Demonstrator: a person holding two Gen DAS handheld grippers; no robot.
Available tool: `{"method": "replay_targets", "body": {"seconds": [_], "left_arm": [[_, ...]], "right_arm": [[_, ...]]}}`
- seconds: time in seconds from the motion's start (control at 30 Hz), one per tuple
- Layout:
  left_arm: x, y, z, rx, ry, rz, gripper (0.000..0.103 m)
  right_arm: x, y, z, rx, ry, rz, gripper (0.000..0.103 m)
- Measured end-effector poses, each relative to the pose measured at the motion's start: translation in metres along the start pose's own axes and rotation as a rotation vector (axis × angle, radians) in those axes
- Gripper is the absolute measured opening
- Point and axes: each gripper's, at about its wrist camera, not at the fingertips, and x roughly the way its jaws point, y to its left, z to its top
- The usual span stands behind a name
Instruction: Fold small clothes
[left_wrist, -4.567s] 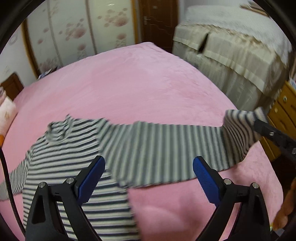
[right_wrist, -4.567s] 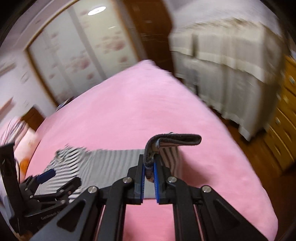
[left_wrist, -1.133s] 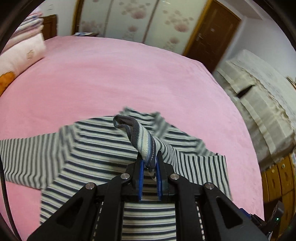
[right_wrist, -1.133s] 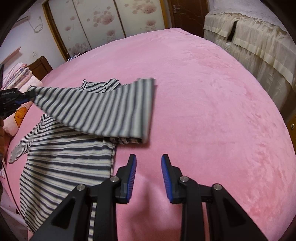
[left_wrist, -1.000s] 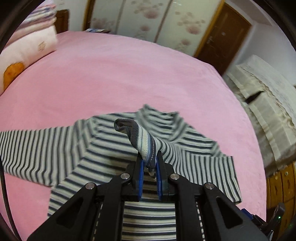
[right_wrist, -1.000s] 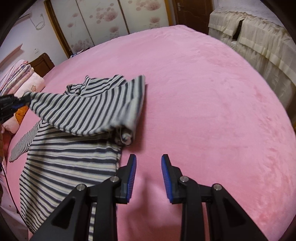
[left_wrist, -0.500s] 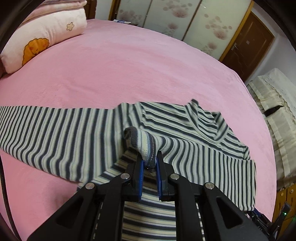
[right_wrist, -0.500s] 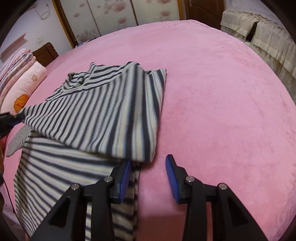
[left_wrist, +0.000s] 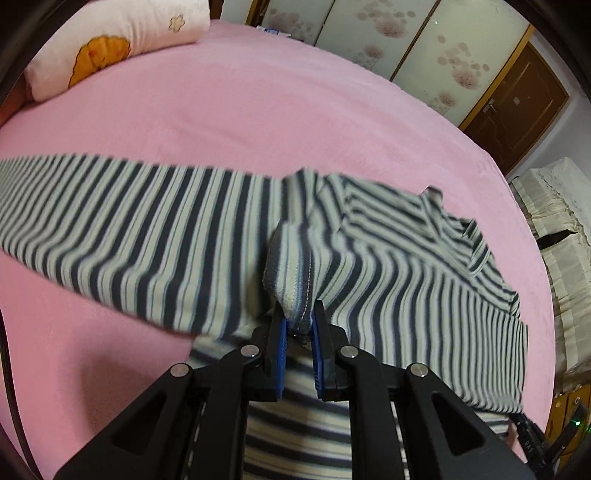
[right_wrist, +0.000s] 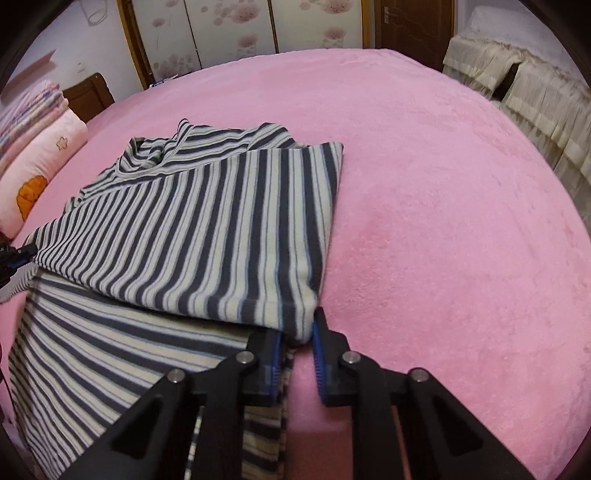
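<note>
Striped shirt (right_wrist: 177, 236) lies on the pink bed (right_wrist: 443, 206). Left gripper (left_wrist: 299, 343) clamps its cuff (left_wrist: 291, 280) at lower centre; only the right view shows the right gripper (right_wrist: 295, 350), narrowly parted, straddling the sleeve's folded corner. Pillow (left_wrist: 110, 44) upper left.

Right tongs (right_wrist: 295, 354), jaws slightly parted, at folded edge of grey-and-cream striped knit shirt (right_wrist: 207, 229) on pink plush bed (right_wrist: 443, 206).

Legible text: none. White lettering on the right hand-held gripper (left_wrist: 532, 441), seen at the lower right edge of the left wrist view, is too small and blurred to read. The pink pillow (right_wrist: 40, 173) carries motifs only.
</note>
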Motion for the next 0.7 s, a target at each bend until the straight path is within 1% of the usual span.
{"method": "replay_targets", "body": {"seconds": [0.1, 0.23, 0.27, 0.33, 0.37, 0.4, 0.5, 0.53, 0.57, 0.7], "left_arm": [[0.008, 0.005, -0.008, 0.018, 0.010, -0.005, 0.010], [0.013, 0.010, -0.013, 0.020, 0.035, -0.036, 0.012], [0.014, 0.012, -0.013, 0.016, 0.043, -0.050, 0.015], [0.013, 0.019, -0.011, -0.001, 0.061, -0.092, 0.018], [0.011, 0.021, -0.010, -0.006, 0.065, -0.105, 0.022], [0.009, 0.025, -0.008, -0.014, 0.072, -0.134, 0.024], [0.004, 0.033, -0.001, -0.015, 0.086, -0.192, 0.026], [0.002, 0.035, 0.002, -0.011, 0.091, -0.211, 0.026], [0.001, 0.037, 0.005, -0.009, 0.095, -0.225, 0.027], [0.004, 0.042, 0.020, -0.019, 0.113, -0.273, 0.029]], "right_arm": [[-0.003, 0.000, -0.003, 0.001, -0.001, -0.024, 0.012], [-0.007, -0.005, -0.008, 0.031, 0.008, -0.023, 0.011], [-0.008, -0.006, -0.010, 0.033, 0.013, -0.023, 0.011], [-0.008, -0.008, -0.013, 0.032, 0.032, -0.027, 0.011], [-0.008, -0.009, -0.014, 0.028, 0.038, -0.037, 0.013], [-0.009, -0.009, -0.015, 0.024, 0.044, -0.041, 0.013], [-0.016, -0.014, -0.016, 0.035, 0.055, -0.001, 0.014], [-0.020, -0.015, -0.016, 0.039, 0.053, 0.011, 0.017], [-0.025, -0.016, -0.016, 0.040, 0.046, 0.023, 0.019], [-0.045, -0.016, -0.012, 0.035, 0.014, 0.059, 0.022]]}}
